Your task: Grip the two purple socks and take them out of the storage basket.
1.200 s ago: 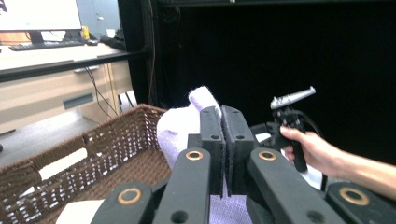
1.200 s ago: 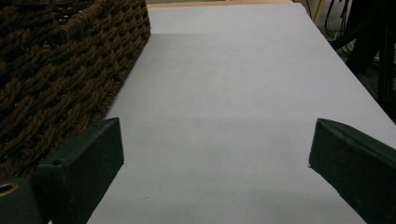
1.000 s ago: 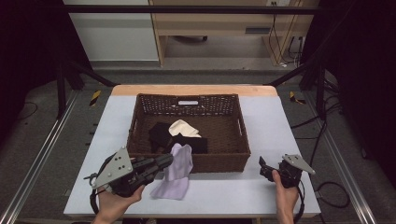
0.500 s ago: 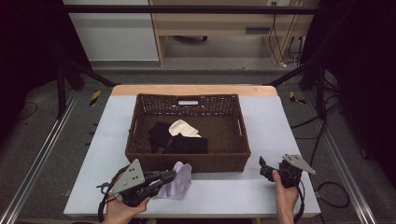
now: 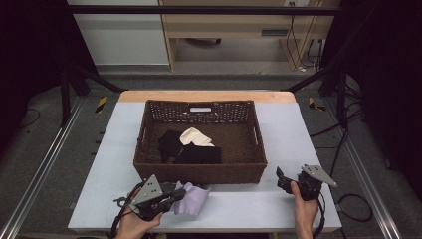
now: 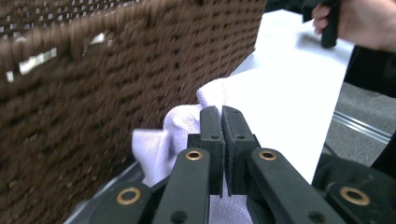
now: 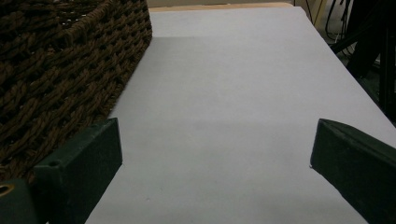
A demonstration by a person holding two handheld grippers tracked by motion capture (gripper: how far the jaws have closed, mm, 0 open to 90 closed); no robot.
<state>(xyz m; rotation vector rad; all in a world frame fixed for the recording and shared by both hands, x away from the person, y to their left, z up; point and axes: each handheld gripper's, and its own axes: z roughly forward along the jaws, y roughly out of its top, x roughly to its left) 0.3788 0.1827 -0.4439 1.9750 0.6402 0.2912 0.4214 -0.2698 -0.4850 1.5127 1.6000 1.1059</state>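
One pale lilac cloth [image 5: 193,200], crumpled, pinched in left tool [image 5: 174,196], beside basket [image 5: 199,174].

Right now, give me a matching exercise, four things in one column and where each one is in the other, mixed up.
Things:
1. lavender cloth
2. cream cloth
3. left gripper
4. right gripper

Places or states:
A. inside the wicker basket
B. jaws wide apart, empty
C. on the table, in front of the basket
D. jaws shut on fabric

Pairs: 1-C, 2-A, 3-D, 4-B

- Rough woven wicker on the brown basket [image 5: 199,172].
- Soft matt fabric for the pale cloth [image 5: 191,201].
- Smooth matt white on the table [image 5: 249,204].
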